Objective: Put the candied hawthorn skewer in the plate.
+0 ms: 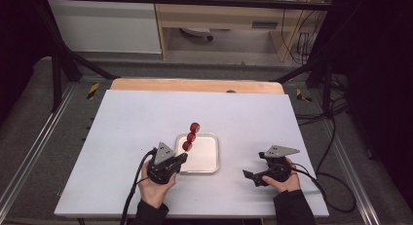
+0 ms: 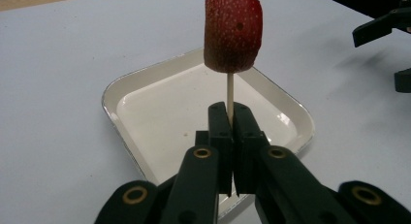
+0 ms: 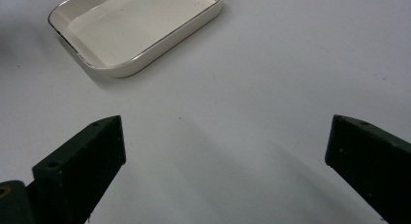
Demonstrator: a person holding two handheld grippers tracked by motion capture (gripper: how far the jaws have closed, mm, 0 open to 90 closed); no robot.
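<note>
From the high view, the left hand-held gripper is pinching a stick of strawberries that is pointing up and away over the white tray on the counter. The right hand-held gripper is sitting well apart, off to the tray's right.

The left gripper view is showing the jaws squeezed together on the thin stick, right below a strawberry.

In the right gripper view, the jaws are standing wide apart, holding nothing, and the tray is lying ahead of them, to the left.

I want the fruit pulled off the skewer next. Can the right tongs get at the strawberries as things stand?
Probably yes. The right tongs stand open with bare table between them and the strawberries, which the left tongs hold up on the skewer over the tray.
</note>
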